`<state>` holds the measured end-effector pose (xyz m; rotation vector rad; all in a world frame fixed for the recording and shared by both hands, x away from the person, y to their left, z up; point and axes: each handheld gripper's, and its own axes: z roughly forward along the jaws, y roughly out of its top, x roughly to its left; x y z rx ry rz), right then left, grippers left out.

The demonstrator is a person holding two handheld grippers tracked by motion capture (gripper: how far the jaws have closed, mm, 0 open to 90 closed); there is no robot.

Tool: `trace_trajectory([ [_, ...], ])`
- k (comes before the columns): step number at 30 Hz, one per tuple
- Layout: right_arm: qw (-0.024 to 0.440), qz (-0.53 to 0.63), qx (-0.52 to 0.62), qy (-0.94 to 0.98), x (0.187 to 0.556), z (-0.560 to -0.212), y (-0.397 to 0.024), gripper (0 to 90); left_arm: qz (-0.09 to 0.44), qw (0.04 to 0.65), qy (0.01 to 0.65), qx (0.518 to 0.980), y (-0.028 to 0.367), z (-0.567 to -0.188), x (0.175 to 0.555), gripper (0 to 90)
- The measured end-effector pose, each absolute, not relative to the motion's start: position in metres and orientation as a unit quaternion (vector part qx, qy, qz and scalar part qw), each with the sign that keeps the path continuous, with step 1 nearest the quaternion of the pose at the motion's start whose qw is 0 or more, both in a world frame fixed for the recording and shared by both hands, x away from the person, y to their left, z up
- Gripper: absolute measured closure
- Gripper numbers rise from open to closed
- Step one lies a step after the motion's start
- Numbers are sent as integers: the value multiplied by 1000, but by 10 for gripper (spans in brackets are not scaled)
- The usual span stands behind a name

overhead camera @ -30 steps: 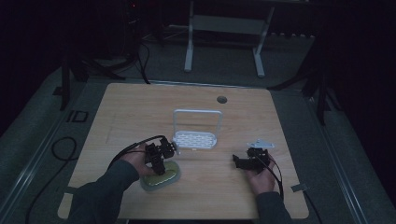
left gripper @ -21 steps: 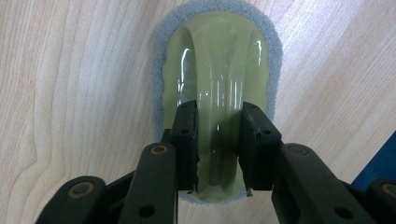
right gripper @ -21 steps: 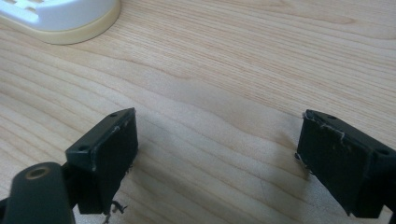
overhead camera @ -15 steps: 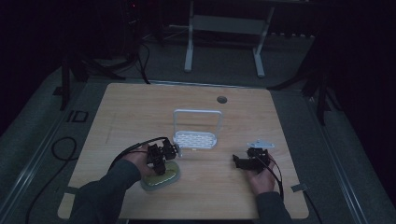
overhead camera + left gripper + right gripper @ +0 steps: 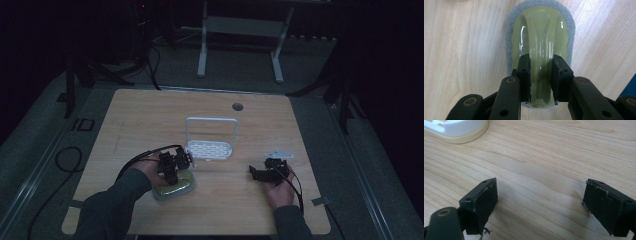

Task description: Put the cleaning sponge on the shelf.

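Sponge scrubber (image 5: 541,45) is sitting flat on the wooden table (image 5: 150,120), near the front-left edge: glossy olive-green handle arching over a grey foam pad (image 5: 510,50), highlights streaking along the top. Left gripper (image 5: 541,82) is pinching the handle's raised ridge, jaws pressing in on both sides from above. White soap-dish rack (image 5: 210,142) is standing just beyond it. Right gripper (image 5: 540,205) is lying spread wide over bare wood, well apart from the scrubber, right hand (image 5: 280,192) holding it.
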<state>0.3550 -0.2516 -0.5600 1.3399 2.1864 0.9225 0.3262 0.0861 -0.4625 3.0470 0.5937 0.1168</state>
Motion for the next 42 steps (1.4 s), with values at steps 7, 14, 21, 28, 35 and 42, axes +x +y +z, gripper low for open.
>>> trace_trajectory([
  [7,207,331,481,785,355,-560,-252,120,59,29,175,982,83,-459,328,716],
  [14,207,331,481,785,355,-560,-252,120,70,38,165,983,76,-454,332,715],
  [21,207,331,481,785,355,-560,-252,120,80,50,148,985,72,-449,335,716],
  [28,207,331,481,785,355,-560,-252,120,86,61,138,985,71,-445,340,716],
  [35,207,331,482,785,355,-560,-251,120,83,75,120,986,70,-444,346,716],
  [42,207,331,481,785,355,-560,-252,120,86,81,106,987,66,-441,349,716],
])
